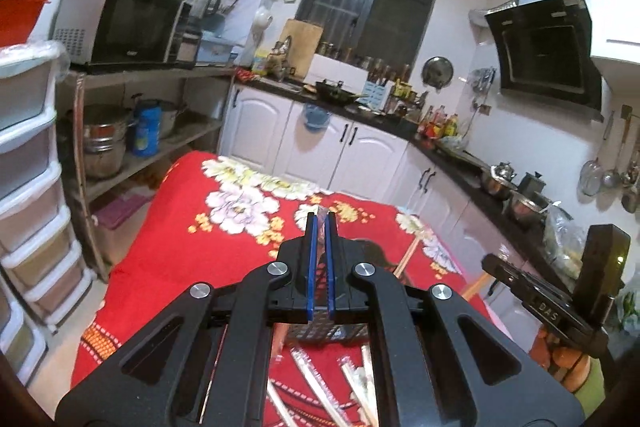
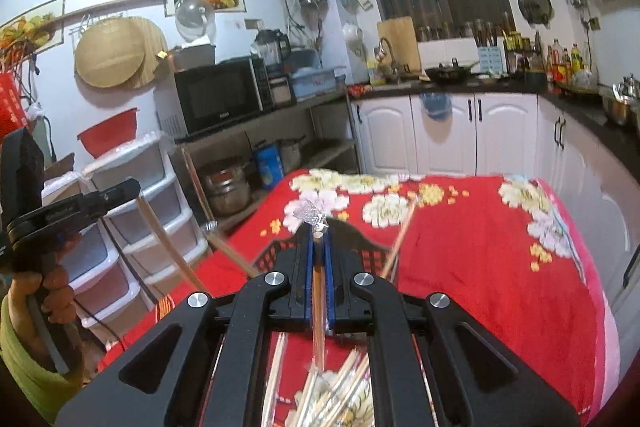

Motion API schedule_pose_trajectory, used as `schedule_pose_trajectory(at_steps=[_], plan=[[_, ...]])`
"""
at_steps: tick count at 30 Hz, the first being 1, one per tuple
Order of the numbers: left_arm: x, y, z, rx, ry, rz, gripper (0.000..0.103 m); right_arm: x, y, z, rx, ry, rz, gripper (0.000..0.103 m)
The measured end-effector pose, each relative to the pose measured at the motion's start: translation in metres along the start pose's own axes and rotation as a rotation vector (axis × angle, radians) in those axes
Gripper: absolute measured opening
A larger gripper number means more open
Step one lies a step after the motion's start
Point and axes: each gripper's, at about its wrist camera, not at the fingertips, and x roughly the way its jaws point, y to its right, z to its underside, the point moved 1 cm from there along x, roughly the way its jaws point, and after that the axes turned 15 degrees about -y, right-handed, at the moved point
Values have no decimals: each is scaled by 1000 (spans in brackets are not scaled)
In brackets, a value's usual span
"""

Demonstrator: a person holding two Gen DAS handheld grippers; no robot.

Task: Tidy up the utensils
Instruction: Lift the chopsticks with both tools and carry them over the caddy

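1. left wrist view: left gripper (image 1: 320,223) is clenched, blue pads pressed on a thin clear wrapper whose tip pokes out past the fingertips; what is inside the wrapper cannot be told from here. it hangs above the red floral tablecloth (image 1: 172,259), over the near half of the table

2. same view, below the jaws: a dark mesh basket (image 1: 320,331) sits near the table's near edge, with wrapped chopsticks (image 1: 308,367) lying loose in front of it. the right gripper (image 1: 532,291) shows at the right edge, side on, so its jaw state cannot be read here

3. handling judgement: chopsticks are light, stiff and thin, and the film sleeve looks slippery; a pinch on the film alone may let the stick slide out. better to take hold across the stick itself, near mid-length, so it does not swing

4. right wrist view: right gripper (image 2: 318,235) is clenched on a wooden chopstick (image 2: 318,291) running along between the pads, crinkled wrapper end (image 2: 310,215) sticking out in front. more loose chopsticks (image 2: 336,387) lie under the linkage at the near edge

5. only this view shows the person's hand (image 2: 56,291) on the left gripper's handle (image 2: 72,209), a long chopstick hanging down from that tool, and the basket's far rim just beyond the fingertips; only the left view shows the basket's mesh wall
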Motion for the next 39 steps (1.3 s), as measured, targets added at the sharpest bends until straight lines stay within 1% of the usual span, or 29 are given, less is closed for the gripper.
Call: schedule_pose_trajectory(at_steps=[6,12,19,21,25,32,36,39], plan=[[-7,19,-16,33,35,45,0,-7,-5,-24,-20,58,13,5],[-12,36,-31,66,80,54,0,-12,-6,-41,-34,115,41,5],[1,49,-43,86,101,50,0,-10,3,-54,-29,155,79,5],[8,52,-45,88,94,53,0,-7,8,-57,-15,159,83,5],[26,58,-47,104,88,42,0,1,15,-58,-3,164,104,5],[58,68,-42,126,46,52,0,19,29,-54,28,164,123,5],[67,79,-36,166,68,47,0,29,37,-47,30,154,146,5],[71,85,-37,175,74,57,0,38,43,-42,38,144,158,5]])
